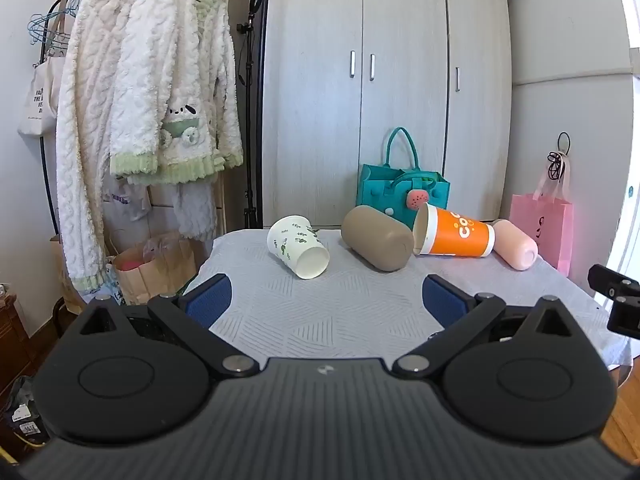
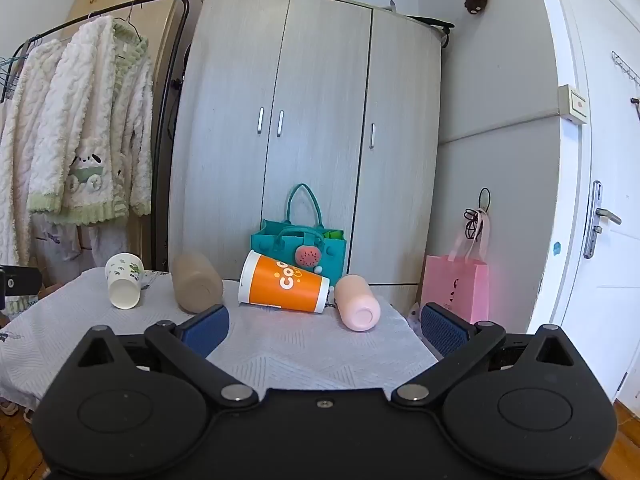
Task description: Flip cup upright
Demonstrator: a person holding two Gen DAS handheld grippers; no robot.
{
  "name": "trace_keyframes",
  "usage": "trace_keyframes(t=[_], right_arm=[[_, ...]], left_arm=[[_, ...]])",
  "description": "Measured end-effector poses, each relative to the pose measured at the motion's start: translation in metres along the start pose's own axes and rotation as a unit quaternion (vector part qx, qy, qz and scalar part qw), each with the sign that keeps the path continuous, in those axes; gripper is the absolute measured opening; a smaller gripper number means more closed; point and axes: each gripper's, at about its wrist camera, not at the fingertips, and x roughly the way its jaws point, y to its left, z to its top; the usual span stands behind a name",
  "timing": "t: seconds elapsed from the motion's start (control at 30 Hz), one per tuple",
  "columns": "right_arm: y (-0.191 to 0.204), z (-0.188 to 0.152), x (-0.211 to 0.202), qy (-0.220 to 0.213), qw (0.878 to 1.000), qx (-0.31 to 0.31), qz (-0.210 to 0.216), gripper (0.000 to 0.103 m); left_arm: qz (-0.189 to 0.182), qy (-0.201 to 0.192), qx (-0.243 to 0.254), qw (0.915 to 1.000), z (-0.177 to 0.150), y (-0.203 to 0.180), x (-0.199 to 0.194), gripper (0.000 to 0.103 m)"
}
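Several cups lie on their sides along the far part of the table: a white paper cup with green print (image 1: 298, 251) (image 2: 124, 285), a tan cup (image 1: 377, 243) (image 2: 196, 282), an orange cup with white lettering (image 1: 454, 236) (image 2: 283, 282) and a pink cup (image 1: 516, 249) (image 2: 357, 307). My left gripper (image 1: 326, 303) is open and empty, well short of the white and tan cups. My right gripper (image 2: 325, 330) is open and empty, in front of the orange and pink cups.
The table has a pale patterned cloth (image 1: 320, 320) (image 2: 304, 356). A teal felt bag (image 1: 402, 188) (image 2: 300, 246) stands behind the cups, against a grey wardrobe (image 1: 384, 80). A pink paper bag (image 1: 542, 228) (image 2: 456, 292) hangs at the right. A clothes rack with fleece robes (image 1: 152, 120) stands left.
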Motion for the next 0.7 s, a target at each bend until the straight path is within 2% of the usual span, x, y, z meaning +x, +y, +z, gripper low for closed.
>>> trace_keyframes(t=[0.2,0.43,0.7], right_arm=[[-0.001,-0.006,0.002,-0.002,1.000,0.008,0.001,0.103],[-0.004,0.001,0.011,0.017,1.000,0.006,-0.001,0.103],[-0.004,-0.002,0.013,0.020,1.000,0.005,-0.003,0.103]], left_arm=[[-0.005,0.004,-0.007,1.0000,0.000,0.000,0.002,0.103],[0.006,-0.013,-0.007,0.9999,-0.006,0.002,0.002,0.103],[0.002,-0.004,-0.011,0.9999,-0.008,0.007,0.007,0.103]])
